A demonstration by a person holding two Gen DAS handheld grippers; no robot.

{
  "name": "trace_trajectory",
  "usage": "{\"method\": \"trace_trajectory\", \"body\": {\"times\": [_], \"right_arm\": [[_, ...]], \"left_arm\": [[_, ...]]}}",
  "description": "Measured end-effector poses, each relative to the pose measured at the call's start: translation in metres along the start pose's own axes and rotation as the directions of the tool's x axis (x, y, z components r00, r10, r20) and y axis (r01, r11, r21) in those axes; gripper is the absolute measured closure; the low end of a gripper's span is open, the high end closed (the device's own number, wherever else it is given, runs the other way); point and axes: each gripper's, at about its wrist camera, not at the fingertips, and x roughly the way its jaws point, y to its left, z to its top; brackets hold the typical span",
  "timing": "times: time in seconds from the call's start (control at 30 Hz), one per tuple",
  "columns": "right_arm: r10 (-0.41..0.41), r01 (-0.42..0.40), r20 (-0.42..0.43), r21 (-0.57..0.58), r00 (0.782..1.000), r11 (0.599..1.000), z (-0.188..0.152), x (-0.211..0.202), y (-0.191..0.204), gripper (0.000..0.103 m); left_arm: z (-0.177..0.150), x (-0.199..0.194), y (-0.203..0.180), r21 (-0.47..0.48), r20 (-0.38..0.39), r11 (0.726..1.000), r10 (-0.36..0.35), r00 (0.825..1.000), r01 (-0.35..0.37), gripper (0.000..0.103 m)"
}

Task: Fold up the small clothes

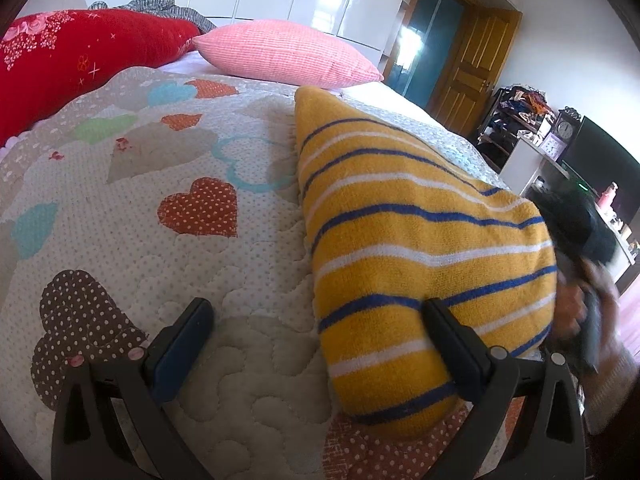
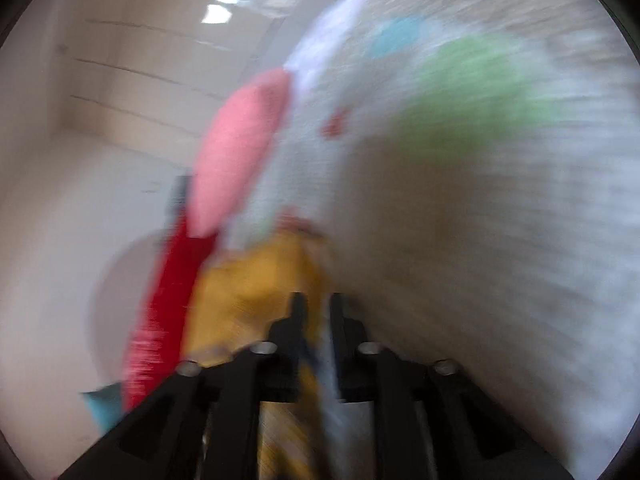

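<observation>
A yellow garment (image 1: 416,240) with blue and white stripes lies folded on the quilted bedspread (image 1: 160,208), its right edge lifted. My left gripper (image 1: 316,312) is open, low over the quilt; its right finger (image 1: 452,332) rests against the garment's near part, its left finger (image 1: 188,332) over bare quilt. The right wrist view is motion-blurred and tilted. There my right gripper (image 2: 318,308) is nearly closed on the yellow garment (image 2: 256,280). The right gripper also shows blurred at the garment's right edge in the left wrist view (image 1: 580,280).
A red pillow (image 1: 80,56) and a pink pillow (image 1: 288,52) lie at the head of the bed. The bed's right edge drops off beyond the garment. A desk with clocks and a monitor (image 1: 600,164) and a wooden door (image 1: 472,64) stand to the right.
</observation>
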Motion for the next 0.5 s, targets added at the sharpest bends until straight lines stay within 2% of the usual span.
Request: {"method": "trace_trajectory", "body": {"times": [0.03,0.1,0.17,0.27,0.33,0.4,0.5], "right_arm": [[-0.053,0.054,0.022,-0.032,0.998,0.998,-0.005,-0.020,0.002,0.085],[-0.163,0.169,0.067,-0.105,0.984,0.980,-0.012,-0.050,0.012,0.069],[-0.216,0.236,0.116,-0.201,0.969,0.951,-0.019,-0.078,0.035,0.063],[-0.196,0.233,0.147,-0.304,0.970,0.924,-0.029,-0.097,0.075,0.058],[-0.175,0.214,0.138,-0.365,0.975,0.906,-0.037,-0.093,0.100,0.058],[-0.159,0.188,0.103,-0.435,0.982,0.881,-0.050,-0.074,0.127,0.058],[-0.183,0.173,0.037,-0.549,0.982,0.818,-0.078,-0.028,0.160,0.057]], "left_arm": [[0.000,0.000,0.000,-0.001,0.001,1.000,-0.002,1.000,0.002,0.000],[0.000,0.000,0.000,-0.001,0.002,1.000,-0.002,1.000,0.002,0.000],[-0.001,-0.001,-0.001,0.001,0.004,1.000,0.002,1.000,-0.002,0.000],[-0.001,-0.002,-0.001,0.001,0.006,1.000,0.007,1.000,-0.007,0.000],[-0.002,-0.002,-0.001,-0.001,0.007,1.000,0.007,1.000,-0.007,0.000],[-0.002,-0.002,0.000,-0.004,0.006,1.000,0.003,1.000,-0.003,0.000],[-0.001,-0.002,0.001,-0.006,0.004,1.000,0.002,1.000,-0.001,0.000]]}}
